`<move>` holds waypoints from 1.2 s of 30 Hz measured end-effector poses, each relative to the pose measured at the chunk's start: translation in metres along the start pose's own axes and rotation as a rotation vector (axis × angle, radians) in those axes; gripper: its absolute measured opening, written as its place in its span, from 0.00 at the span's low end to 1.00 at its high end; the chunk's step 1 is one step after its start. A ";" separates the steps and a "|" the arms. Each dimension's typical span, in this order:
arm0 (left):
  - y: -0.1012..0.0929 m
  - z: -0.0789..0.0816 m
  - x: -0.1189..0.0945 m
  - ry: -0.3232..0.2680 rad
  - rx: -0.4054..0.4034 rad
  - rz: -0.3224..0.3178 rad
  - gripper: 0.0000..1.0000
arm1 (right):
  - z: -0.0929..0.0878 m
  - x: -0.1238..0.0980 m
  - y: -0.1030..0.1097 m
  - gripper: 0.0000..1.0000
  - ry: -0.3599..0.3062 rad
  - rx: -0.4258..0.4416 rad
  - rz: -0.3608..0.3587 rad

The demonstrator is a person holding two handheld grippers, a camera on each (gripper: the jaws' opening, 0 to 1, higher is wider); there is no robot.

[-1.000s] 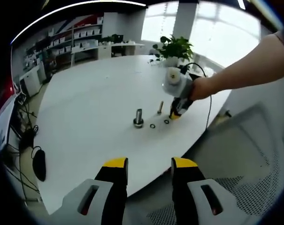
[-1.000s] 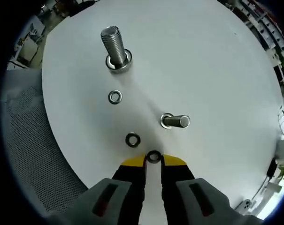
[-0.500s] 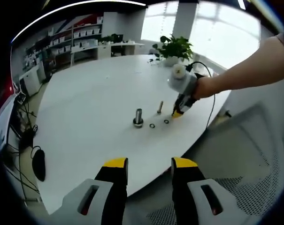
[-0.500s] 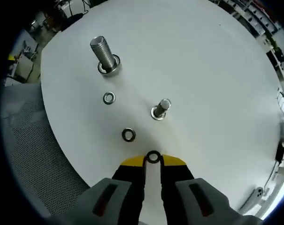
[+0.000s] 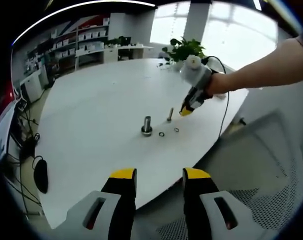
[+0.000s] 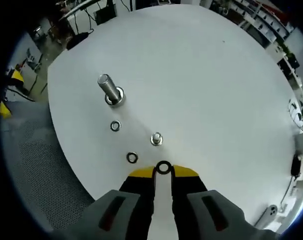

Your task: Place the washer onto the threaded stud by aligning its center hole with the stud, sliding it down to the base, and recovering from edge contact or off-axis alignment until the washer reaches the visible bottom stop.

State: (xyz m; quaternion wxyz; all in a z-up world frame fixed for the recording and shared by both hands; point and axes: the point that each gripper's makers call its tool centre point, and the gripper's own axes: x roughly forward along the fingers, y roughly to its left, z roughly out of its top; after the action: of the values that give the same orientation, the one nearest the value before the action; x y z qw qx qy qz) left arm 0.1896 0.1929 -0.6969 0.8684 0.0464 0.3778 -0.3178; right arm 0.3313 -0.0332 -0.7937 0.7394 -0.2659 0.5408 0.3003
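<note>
You've lifted the right gripper (image 6: 163, 172) since a second ago: the bench (image 6: 216, 90) and its parts now look smaller and further ahead of your jaws, and in the left gripper view the right gripper (image 5: 186, 111) hangs above the parts instead of down among them. The washer (image 6: 163, 167) stays pinched edge-on between your yellow jaw tips, jaws closed on it. It is a thin dark metal ring with a round hole, off the bench.

Just ahead of the jaws stands the small threaded stud (image 6: 156, 139), seen almost end-on, shiny steel on a round base. Ahead and to the left is the large threaded stud (image 6: 110, 90), thicker, tilted in view, with a collar at its base. Two loose washers lie flat on the bench: one (image 6: 131, 158) just left of the jaw tips, another (image 6: 115, 126) between it and the large stud.

The bench is smooth, white and rounded. A perforated grey surface (image 6: 41, 165) sits off its left edge.

Your left gripper (image 5: 160, 176) is held well back from the bench, jaws apart, nothing between them; tips yellow, bodies black and grey.

No readable writing.
</note>
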 end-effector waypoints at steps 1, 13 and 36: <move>0.000 0.000 0.000 0.001 -0.001 -0.002 0.35 | 0.002 -0.001 -0.002 0.13 -0.009 -0.001 -0.005; 0.000 0.001 0.000 -0.003 0.000 -0.002 0.35 | 0.019 -0.016 -0.017 0.13 -0.089 0.012 -0.029; 0.000 0.002 0.000 -0.009 0.002 -0.002 0.34 | 0.039 -0.017 0.010 0.13 -0.136 -0.161 0.011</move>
State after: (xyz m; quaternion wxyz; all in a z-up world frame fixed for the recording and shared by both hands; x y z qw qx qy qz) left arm 0.1910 0.1919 -0.6951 0.8696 0.0457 0.3738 -0.3193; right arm 0.3447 -0.0009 -0.7676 0.7492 -0.3004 0.4647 0.3640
